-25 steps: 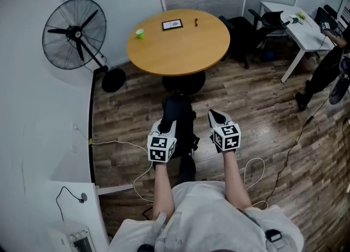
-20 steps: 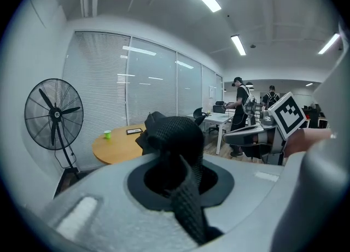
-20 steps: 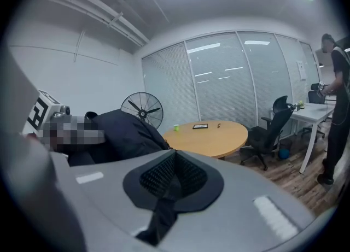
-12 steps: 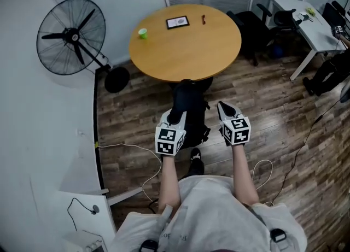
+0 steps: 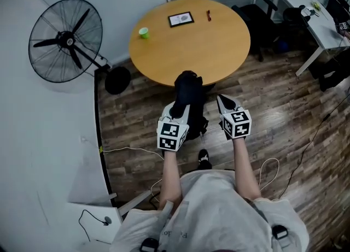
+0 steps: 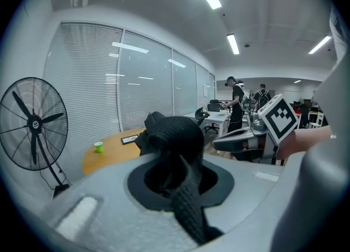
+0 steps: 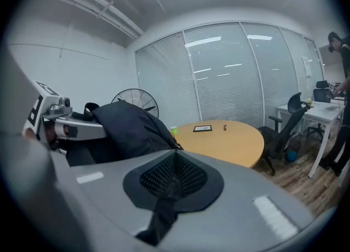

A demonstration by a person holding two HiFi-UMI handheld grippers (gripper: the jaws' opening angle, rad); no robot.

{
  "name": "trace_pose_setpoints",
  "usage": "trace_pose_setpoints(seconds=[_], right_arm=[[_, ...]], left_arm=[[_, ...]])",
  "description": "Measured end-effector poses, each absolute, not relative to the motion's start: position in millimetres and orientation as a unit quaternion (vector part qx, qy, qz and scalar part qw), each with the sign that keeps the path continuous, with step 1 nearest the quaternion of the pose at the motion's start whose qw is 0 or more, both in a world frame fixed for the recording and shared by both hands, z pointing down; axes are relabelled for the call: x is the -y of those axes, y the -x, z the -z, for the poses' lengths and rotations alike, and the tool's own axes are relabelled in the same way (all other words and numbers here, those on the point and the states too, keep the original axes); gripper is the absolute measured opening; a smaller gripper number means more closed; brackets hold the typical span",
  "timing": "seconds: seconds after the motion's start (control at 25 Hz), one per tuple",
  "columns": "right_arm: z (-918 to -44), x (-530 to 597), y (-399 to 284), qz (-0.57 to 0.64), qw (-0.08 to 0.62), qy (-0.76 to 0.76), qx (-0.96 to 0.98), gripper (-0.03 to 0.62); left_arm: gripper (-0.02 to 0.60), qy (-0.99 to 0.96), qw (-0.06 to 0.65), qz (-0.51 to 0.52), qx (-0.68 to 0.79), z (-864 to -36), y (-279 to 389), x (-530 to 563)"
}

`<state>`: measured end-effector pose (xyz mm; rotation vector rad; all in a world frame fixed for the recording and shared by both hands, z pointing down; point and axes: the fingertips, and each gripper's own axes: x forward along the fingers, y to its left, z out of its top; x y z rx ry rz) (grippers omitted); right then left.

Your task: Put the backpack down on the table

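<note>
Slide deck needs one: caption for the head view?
Left gripper and right gripper hold a black backpack up at the round wooden table's near edge.

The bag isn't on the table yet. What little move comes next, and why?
Probably carry the backpack forward over the round table. It hangs from the left gripper and right gripper, whose jaws are shut on its straps, at the table's near edge, not resting on top.

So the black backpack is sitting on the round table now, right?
No, not yet. The black backpack hangs from the left gripper, in front of the round table, not sitting on it. The head view shows it.
</note>
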<state>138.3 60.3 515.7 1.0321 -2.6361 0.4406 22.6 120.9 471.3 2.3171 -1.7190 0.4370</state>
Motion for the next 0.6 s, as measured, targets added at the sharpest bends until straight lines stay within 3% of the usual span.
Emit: trace_pose_setpoints(seconds=[0.28,0.6], right_arm=[[-509.9,-33.2,-117.2,-0.159,0.119,-0.383,0.902,0.000],[-490.9,-4.7,-134.1,-0.148,0.085,-0.423,0.890,0.000]], left_arm=[[0.044,-0.833,0.074,-0.155,0.525,-438.8,-37.1,-81.3],[0.044,-0.866,0.053,-0.072,0.492,-392.8,-63.5,-27.3]])
